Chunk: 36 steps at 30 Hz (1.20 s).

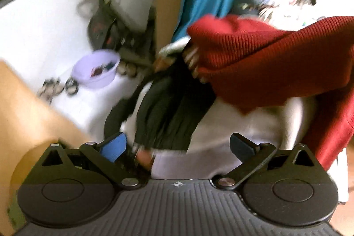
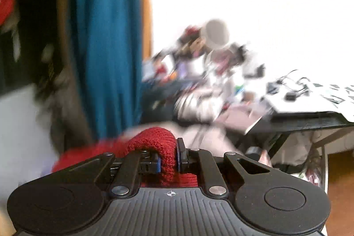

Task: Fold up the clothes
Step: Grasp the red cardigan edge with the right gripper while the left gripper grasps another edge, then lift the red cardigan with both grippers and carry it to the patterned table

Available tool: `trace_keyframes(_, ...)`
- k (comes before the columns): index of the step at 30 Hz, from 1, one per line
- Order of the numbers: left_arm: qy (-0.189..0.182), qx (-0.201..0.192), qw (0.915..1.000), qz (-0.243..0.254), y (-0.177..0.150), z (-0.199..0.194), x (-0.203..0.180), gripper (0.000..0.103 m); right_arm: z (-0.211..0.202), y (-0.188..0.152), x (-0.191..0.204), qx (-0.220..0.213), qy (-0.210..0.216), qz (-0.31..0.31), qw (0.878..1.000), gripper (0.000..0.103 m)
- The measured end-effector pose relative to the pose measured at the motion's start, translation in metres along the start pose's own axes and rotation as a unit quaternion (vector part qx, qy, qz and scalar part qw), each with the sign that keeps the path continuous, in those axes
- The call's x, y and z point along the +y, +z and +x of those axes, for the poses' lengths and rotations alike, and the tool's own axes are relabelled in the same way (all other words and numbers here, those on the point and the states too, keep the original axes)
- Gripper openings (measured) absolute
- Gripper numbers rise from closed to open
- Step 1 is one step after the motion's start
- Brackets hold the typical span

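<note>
Right tongs [image 2: 168,160] clench a fold of the red knit sweater [image 1: 265,63], held aloft at right; left tongs [image 1: 177,147] gape, empty. The small pinch risks slipping, dropping the sweater.

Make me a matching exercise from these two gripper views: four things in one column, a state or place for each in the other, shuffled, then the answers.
Things
1. red ribbed knit sweater
2. left gripper
3. pale lilac plastic bowl
4. teal hanging curtain

States or places
A. jaws open, nothing between them
B. pinched in the right gripper
C. hanging beside a wooden frame
D. on the white surface, small items inside

Pairs: 1-B, 2-A, 3-D, 4-C
</note>
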State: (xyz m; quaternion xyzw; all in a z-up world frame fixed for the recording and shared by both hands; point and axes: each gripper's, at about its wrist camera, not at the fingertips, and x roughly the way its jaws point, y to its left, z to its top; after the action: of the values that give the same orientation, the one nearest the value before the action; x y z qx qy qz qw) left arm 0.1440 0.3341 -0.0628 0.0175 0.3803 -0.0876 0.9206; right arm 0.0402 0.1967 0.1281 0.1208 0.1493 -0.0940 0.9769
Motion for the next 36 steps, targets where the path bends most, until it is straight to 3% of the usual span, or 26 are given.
trace_keyframes(2,-0.009,-0.03,0.9991,0.029,0.016,-0.001,-0.013,0.102,0.007,0.031,-0.017,-0.019,-0.006,0.039,0.999,0.011)
trace_keyframes(6,-0.024,-0.07,0.9902,0.119,0.042,0.007,-0.054,0.102,0.038,0.077,-0.037,-0.041,-0.005,0.056,0.998,0.011)
trace_keyframes(8,-0.034,-0.072,0.982,0.171,0.045,0.018,-0.078,0.102,0.061,0.094,-0.037,-0.032,0.0,0.06,0.998,0.011)
trace_keyframes(11,-0.036,-0.089,0.9621,0.255,0.041,0.036,-0.113,0.102,0.103,0.108,-0.033,-0.01,0.012,0.047,0.999,0.011)
trace_keyframes(13,-0.012,-0.108,0.9457,0.306,0.04,0.052,-0.133,0.102,0.132,0.11,-0.031,0.007,0.024,0.033,0.999,0.011)
trace_keyframes(14,-0.002,-0.114,0.9425,0.314,0.043,0.06,-0.138,0.102,0.146,0.109,-0.029,0.016,0.028,0.028,0.999,0.011)
trace_keyframes(18,-0.009,-0.1,0.9525,0.287,0.073,0.087,-0.141,0.102,0.2,0.099,-0.036,0.053,0.035,0.026,0.998,0.011)
trace_keyframes(21,-0.038,-0.059,0.9512,0.3,0.08,0.105,-0.142,0.102,0.237,0.085,-0.048,0.088,0.043,0.027,0.995,0.011)
trace_keyframes(23,-0.052,-0.039,0.9434,0.325,0.074,0.109,-0.15,0.102,0.25,0.074,-0.053,0.104,0.055,0.02,0.993,0.011)
trace_keyframes(27,-0.032,-0.032,0.9233,0.381,0.064,0.127,-0.162,0.103,0.262,0.055,-0.064,0.128,0.082,0.007,0.988,0.015)
trace_keyframes(28,-0.032,-0.022,0.9262,0.375,0.067,0.132,-0.162,0.103,0.26,0.052,-0.067,0.131,0.089,0.009,0.987,0.017)
trace_keyframes(29,-0.042,-0.01,0.9343,0.354,0.075,0.136,-0.158,0.1,0.257,0.05,-0.07,0.134,0.096,0.01,0.986,0.025)
trace_keyframes(30,-0.056,-0.001,0.9438,0.326,0.085,0.137,-0.154,0.077,0.254,0.048,-0.075,0.135,0.101,0.012,0.986,0.039)
trace_keyframes(31,-0.071,0.007,0.9513,0.3,0.096,0.135,-0.149,0.045,0.249,0.047,-0.081,0.134,0.102,0.016,0.986,0.047)
trace_keyframes(32,-0.08,0.011,0.9582,0.275,0.107,0.133,-0.144,0.032,0.243,0.046,-0.087,0.131,0.101,0.02,0.986,0.063)
trace_keyframes(33,-0.073,0.005,0.965,0.252,0.116,0.128,-0.139,0.013,0.236,0.045,-0.094,0.125,0.104,0.024,0.986,0.069)
trace_keyframes(35,-0.046,-0.04,0.9785,0.197,0.132,0.107,-0.128,0.011,0.218,0.04,-0.105,0.117,0.111,0.023,0.987,0.071)
trace_keyframes(36,-0.031,-0.067,0.9837,0.164,0.141,0.094,-0.122,0.011,0.209,0.037,-0.108,0.116,0.115,0.02,0.986,0.077)
